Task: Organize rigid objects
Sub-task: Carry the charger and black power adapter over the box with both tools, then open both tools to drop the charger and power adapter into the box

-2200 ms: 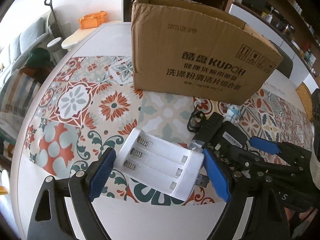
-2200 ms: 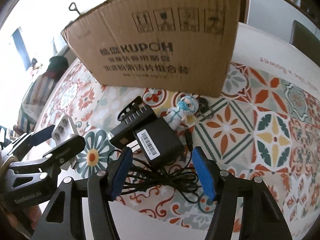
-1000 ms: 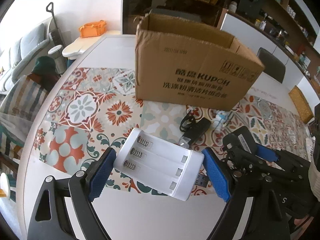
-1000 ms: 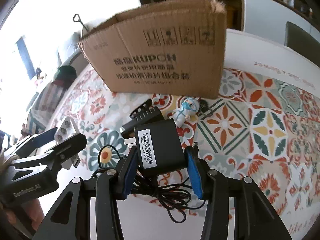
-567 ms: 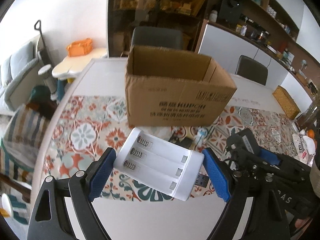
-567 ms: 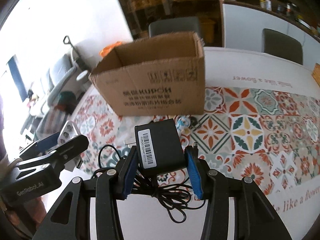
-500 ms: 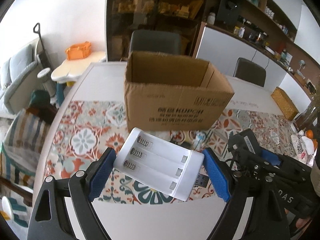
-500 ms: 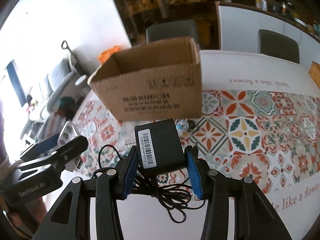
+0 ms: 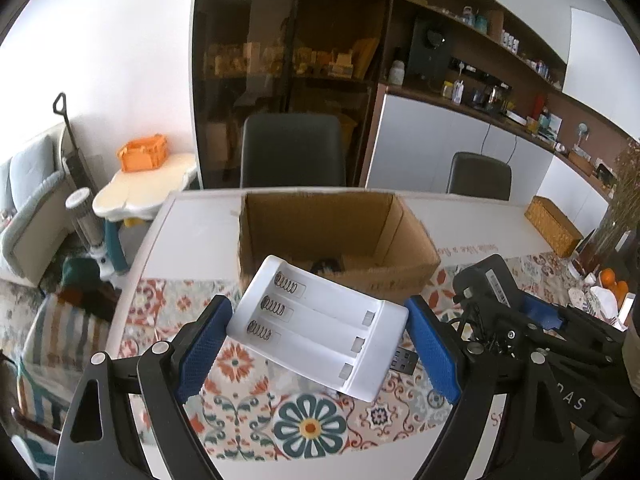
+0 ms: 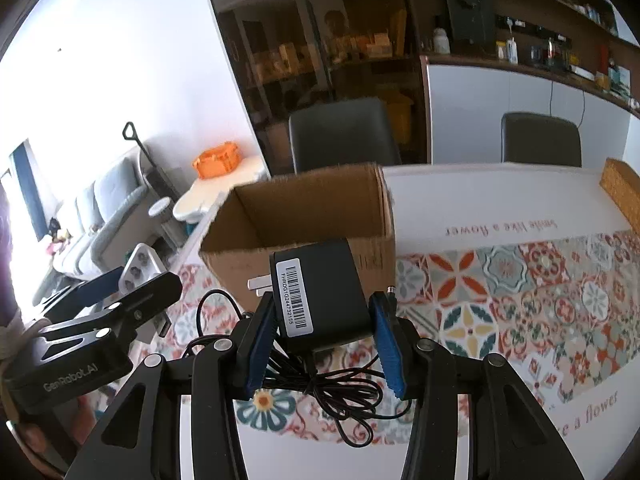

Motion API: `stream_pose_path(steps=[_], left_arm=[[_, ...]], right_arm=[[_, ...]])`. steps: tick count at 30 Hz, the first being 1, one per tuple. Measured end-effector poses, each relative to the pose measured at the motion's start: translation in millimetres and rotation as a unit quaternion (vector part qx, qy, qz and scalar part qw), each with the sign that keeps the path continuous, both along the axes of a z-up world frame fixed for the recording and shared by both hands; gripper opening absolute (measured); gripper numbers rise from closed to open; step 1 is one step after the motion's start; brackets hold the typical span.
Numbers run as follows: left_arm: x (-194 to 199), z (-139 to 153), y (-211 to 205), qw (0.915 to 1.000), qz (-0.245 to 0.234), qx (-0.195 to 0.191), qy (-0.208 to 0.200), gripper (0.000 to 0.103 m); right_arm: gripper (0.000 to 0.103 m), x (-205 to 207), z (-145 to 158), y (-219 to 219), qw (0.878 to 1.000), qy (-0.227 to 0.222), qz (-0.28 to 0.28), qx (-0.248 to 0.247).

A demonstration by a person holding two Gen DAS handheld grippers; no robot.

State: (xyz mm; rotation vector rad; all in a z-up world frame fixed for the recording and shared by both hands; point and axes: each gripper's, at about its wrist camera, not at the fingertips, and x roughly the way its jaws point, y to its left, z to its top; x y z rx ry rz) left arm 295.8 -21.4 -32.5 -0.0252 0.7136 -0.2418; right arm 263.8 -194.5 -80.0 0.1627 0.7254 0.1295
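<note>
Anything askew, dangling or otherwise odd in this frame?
The power adapter in the right gripper trails a tangled cord below the fingers. The white battery holder sits diagonally in the left gripper.

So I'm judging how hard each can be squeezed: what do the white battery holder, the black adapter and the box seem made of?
The white battery holder looks like glossy moulded plastic, with metal coil springs in its slots. The black adapter appears to be matte hard plastic, with a paper barcode label and metal prongs. The box is plain brown corrugated cardboard, judging by its rough cut edges.
</note>
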Motion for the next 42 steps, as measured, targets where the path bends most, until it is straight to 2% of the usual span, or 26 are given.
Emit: stream_pose_path(steps=[9,15,22,34,42], left_arm=[[28,30,-2,0.9992,-0.008,0.013,-0.038,0.088],[50,39,-4,0.9990,-0.011,0.009,-0.042,0.088],[85,30,-4,0.9998,-0.008,0.008,-0.017,0.088],[136,3,-18,0.9988,-0.020,0.026,0.037,0.088],[155,-14,-19,0.9972,-0.020,0.033,0.065,0.089]], right_arm=[[0.047,26,26,3,0.999,-0.032,-0.006,-0.006],[0.047,47,42,1,0.999,-0.050,-0.010,-0.014],[0.047,80,51,3,0.998,-0.057,-0.016,-0.032],[0.047,131,32,7,0.999,-0.012,-0.015,-0.050],[0.047,150,23,5,0.999,0.015,-0.013,-0.050]])
